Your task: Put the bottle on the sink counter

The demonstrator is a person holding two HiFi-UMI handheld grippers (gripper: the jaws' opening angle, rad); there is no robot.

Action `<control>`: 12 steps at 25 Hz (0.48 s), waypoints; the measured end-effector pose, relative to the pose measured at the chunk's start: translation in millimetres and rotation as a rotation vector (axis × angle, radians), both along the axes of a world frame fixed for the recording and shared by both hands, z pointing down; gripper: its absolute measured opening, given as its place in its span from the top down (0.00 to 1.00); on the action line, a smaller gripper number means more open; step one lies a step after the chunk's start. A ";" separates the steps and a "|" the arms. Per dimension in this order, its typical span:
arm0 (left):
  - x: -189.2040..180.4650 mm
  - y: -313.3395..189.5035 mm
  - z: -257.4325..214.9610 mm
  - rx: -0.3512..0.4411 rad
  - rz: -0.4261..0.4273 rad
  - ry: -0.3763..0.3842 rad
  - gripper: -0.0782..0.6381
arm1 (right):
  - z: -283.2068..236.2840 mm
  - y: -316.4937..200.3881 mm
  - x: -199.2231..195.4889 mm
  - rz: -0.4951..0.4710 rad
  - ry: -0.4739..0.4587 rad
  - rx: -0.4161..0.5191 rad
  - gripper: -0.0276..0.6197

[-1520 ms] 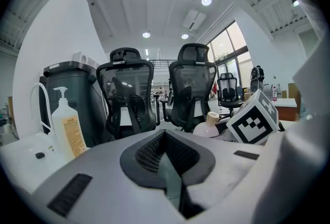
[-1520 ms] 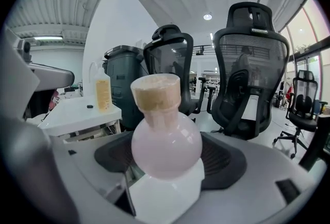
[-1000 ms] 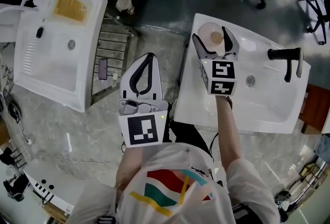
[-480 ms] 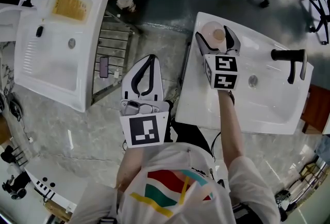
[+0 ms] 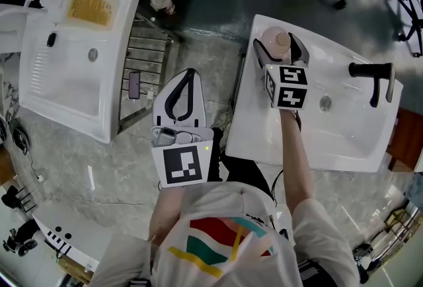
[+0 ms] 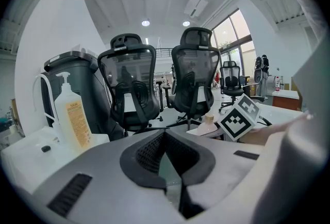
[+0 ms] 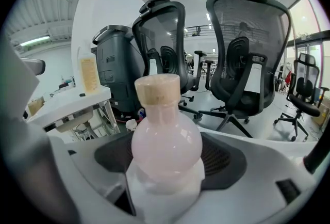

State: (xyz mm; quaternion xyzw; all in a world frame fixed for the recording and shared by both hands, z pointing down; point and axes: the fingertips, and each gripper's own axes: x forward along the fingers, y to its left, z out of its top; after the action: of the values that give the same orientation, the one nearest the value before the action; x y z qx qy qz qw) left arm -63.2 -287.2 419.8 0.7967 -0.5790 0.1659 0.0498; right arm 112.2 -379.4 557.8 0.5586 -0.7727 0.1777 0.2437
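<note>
A pink bottle with a cork-coloured cap stands on the far left corner of the white sink counter at the right. My right gripper is open, and the bottle sits deep between its two fingers. In the right gripper view the bottle fills the middle, with the dark pads close on either side. My left gripper is shut on nothing and hangs over the floor between the two sinks. Its closed jaws show in the left gripper view.
A black faucet stands at the right sink's far side. A second white sink at the left carries a soap dispenser. A metal rack with a phone lies between them. Office chairs stand beyond.
My right gripper has slid forward around the standing bottle, which now sits deeper between the fingers. The bottle has stayed in place. The left gripper has barely moved.
</note>
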 end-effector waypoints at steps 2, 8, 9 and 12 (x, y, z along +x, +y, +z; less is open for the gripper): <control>0.3 1.1 0.6 -0.001 -0.001 0.002 0.87 | 1.7 -0.8 0.8 0.006 -0.014 -0.009 0.37; 3.7 3.6 -3.0 0.005 0.012 0.002 0.87 | 2.5 -1.2 0.7 0.007 -0.035 -0.027 0.37; 4.6 3.8 -3.7 0.007 0.013 0.003 0.87 | 2.6 -1.3 1.1 0.007 -0.037 -0.028 0.37; 6.3 5.3 -5.5 0.010 0.020 0.001 0.87 | 2.0 -1.2 2.2 0.010 -0.036 -0.024 0.37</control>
State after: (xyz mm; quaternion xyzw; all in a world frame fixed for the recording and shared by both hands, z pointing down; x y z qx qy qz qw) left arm -56.9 -282.0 414.3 0.8027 -0.5719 0.1633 0.0445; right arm 114.3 -380.6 559.8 0.5563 -0.7719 0.1983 0.2354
